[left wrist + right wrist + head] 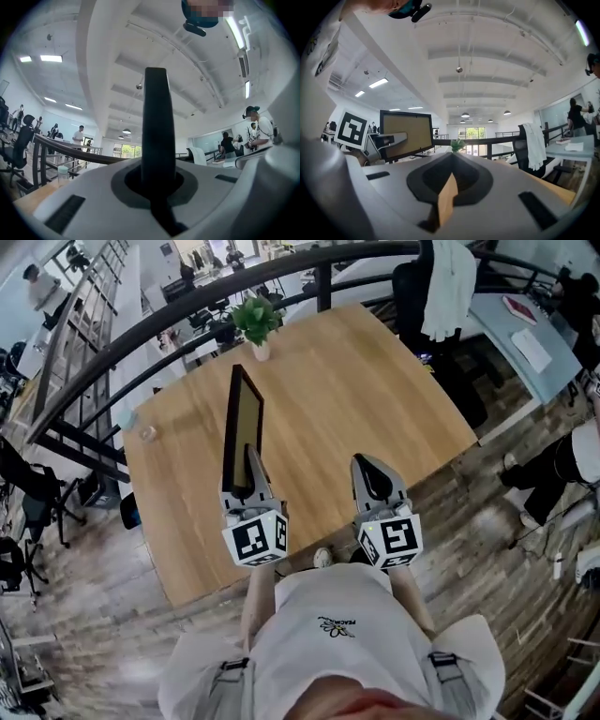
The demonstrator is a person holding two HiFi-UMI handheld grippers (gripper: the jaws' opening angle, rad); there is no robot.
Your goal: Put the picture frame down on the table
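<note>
The picture frame (244, 427), black-rimmed with a tan panel, stands upright and edge-on over the near left part of the wooden table (375, 390). My left gripper (246, 486) is shut on its lower edge. In the left gripper view the frame's black edge (156, 122) rises straight up from between the jaws. Whether it touches the table is not visible. My right gripper (373, 474) hovers beside it to the right, shut with nothing in it (452, 157). The right gripper view shows the frame's tan panel (405, 133) off to its left.
A small potted plant (256, 322) stands at the table's far edge. A small jar (147, 433) sits near the left edge. A dark curved railing (187, 306) runs behind the table. A chair with a white garment (445, 287) stands at the far right corner.
</note>
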